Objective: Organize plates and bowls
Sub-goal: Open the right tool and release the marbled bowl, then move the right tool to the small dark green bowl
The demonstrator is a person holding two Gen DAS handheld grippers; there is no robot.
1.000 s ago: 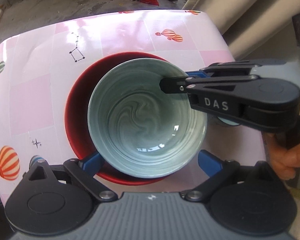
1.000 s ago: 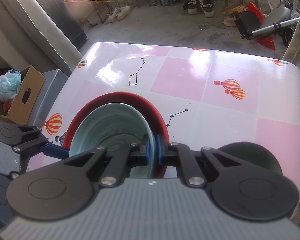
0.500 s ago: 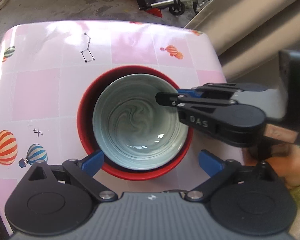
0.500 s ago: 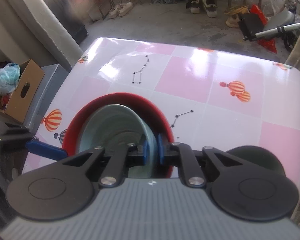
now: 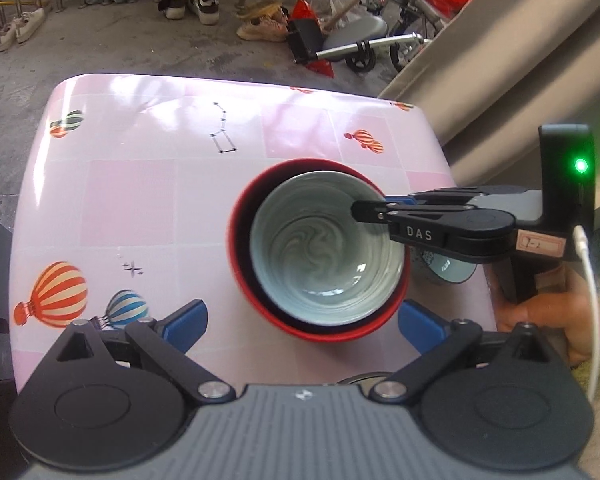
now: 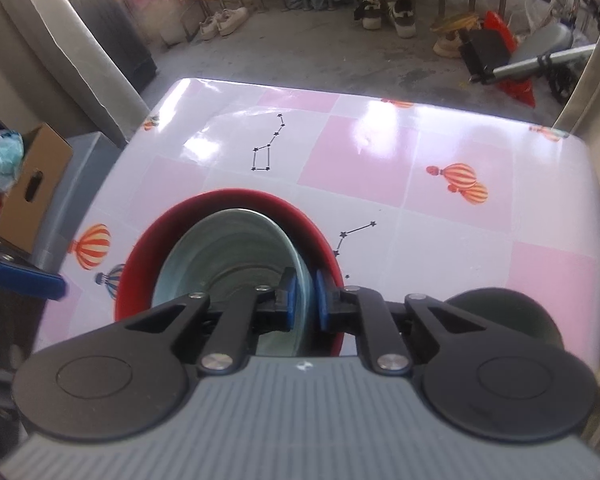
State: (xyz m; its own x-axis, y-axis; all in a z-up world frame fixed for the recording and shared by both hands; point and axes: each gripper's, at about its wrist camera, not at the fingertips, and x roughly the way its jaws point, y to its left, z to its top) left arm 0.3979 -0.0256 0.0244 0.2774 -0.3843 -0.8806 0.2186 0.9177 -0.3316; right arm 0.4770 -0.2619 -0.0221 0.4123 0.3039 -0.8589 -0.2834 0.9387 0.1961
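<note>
Pink checked surface [image 5: 140,200] with balloon prints fills both views, a concrete yard with shoes behind. Centre right in the left wrist view, a red bowl [image 5: 260,304] holds a pale green bowl [image 5: 324,256] nested inside, probably to stack them. Right tongs [image 6: 303,300] pinch the green bowl's rim, one pad inside, one outside. Left tongs [image 5: 304,324] gape wide at lower centre, holding nothing. Only the right wrist view shows a dark bowl [image 6: 500,312] at lower right.

shoes [image 5: 188,0] on sunlit concrete floor [image 5: 140,56]
</note>
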